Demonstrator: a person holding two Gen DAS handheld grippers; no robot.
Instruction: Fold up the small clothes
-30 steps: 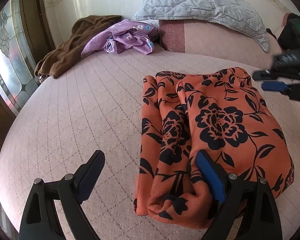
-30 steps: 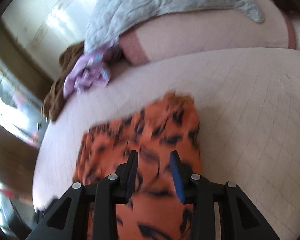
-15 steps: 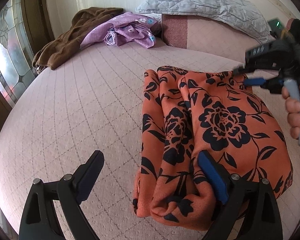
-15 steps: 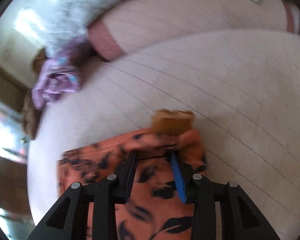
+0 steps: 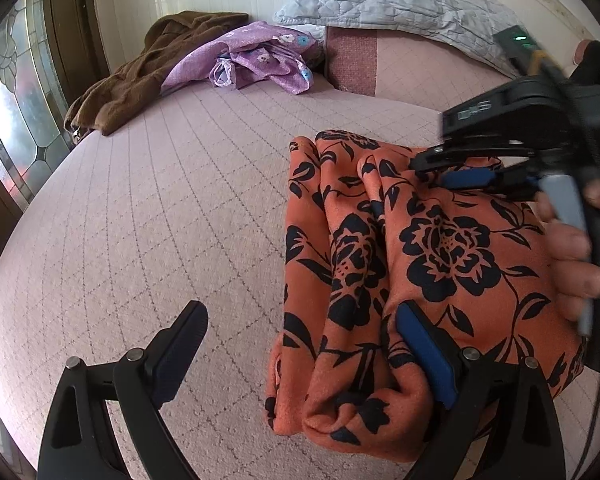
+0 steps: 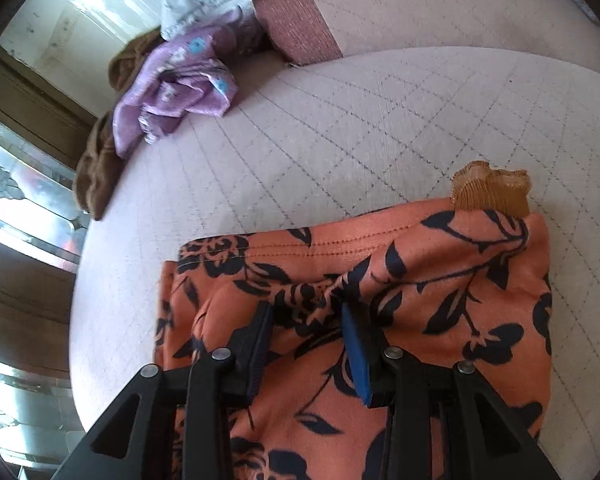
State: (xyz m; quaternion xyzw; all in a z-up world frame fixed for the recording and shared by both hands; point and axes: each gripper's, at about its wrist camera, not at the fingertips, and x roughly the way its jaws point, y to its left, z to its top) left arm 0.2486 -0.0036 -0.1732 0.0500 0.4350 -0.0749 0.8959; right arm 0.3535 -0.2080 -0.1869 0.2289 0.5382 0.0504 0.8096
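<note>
The orange flowered garment [image 5: 420, 272] lies part-folded on the bed [image 5: 180, 200]. The left tool [image 5: 300, 348] stands wide open, one finger against the near end. The right tool [image 6: 306, 328], part-open, straddles a ridge near the far hem; closure there is judged next.

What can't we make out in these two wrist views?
- Whether the right gripper pinches the orange floral garment: right wrist view, a raised fold fills the gap between its jaws.
- The tan fabric: right wrist view, the garment covers most of it, so what it is stays unclear.
- The garment's near right corner: left wrist view, the left gripper and a hand cover it.
- The brown garment: both views, the purple cloth overlaps it.
</note>
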